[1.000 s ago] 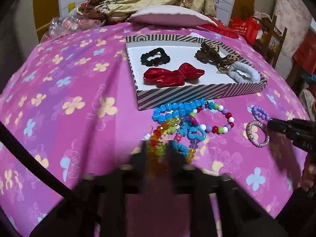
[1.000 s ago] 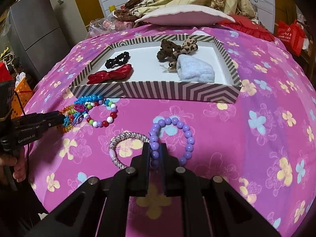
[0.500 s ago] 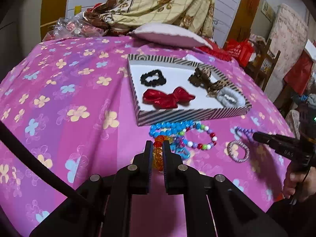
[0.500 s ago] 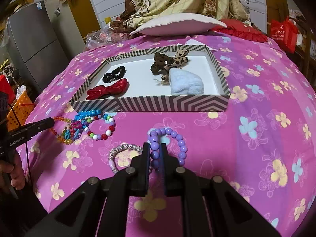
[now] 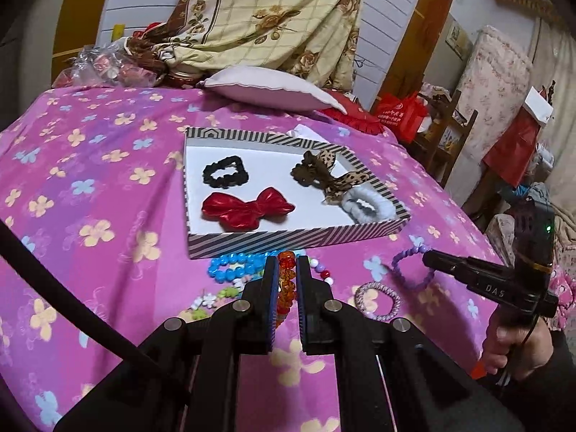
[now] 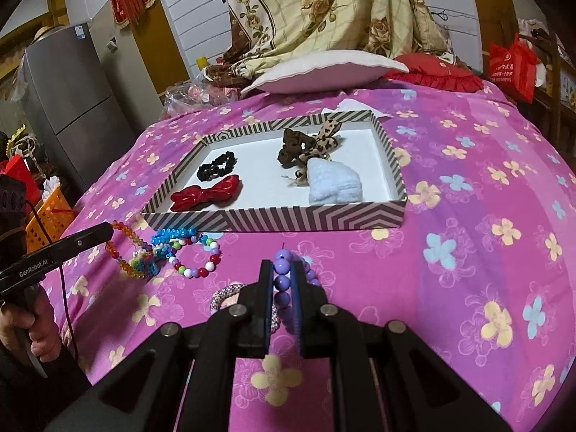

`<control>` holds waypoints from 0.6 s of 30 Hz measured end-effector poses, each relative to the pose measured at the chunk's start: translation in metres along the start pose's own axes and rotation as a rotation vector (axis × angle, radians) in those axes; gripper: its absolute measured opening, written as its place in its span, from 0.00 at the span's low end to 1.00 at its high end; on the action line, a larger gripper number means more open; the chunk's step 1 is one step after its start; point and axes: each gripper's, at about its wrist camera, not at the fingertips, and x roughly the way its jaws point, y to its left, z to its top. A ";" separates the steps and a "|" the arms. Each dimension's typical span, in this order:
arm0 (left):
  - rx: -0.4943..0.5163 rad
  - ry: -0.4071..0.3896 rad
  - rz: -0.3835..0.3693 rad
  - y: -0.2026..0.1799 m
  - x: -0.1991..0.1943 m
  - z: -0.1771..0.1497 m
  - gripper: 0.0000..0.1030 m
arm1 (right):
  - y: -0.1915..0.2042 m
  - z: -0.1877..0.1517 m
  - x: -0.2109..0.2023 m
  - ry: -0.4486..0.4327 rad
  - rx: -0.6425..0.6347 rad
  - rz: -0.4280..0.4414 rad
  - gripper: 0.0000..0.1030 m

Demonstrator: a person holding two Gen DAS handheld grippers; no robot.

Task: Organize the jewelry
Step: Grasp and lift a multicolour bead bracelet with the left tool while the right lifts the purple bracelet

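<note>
Both my grippers have lifted their bracelets before the striped tray (image 5: 288, 235); left gripper (image 5: 287, 270) pinches the amber bracelet (image 5: 286, 280); right gripper (image 6: 281, 270) pinches the purple bracelet (image 6: 280, 280)

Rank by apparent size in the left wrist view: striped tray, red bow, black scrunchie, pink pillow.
1. striped tray
2. pink pillow, farther off, so possibly understated
3. red bow
4. black scrunchie

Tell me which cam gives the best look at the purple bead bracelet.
Left wrist view. The purple bead bracelet shows side-on as a near-whole loop hanging from the shut right gripper, clear of the bedspread. The right wrist view shows only a few beads pinched between its own jaws, with the rest mostly hidden behind them.
</note>
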 end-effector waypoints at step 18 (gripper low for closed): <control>0.010 0.052 0.092 -0.015 0.022 -0.009 0.00 | 0.005 -0.003 0.008 0.024 -0.017 -0.051 0.09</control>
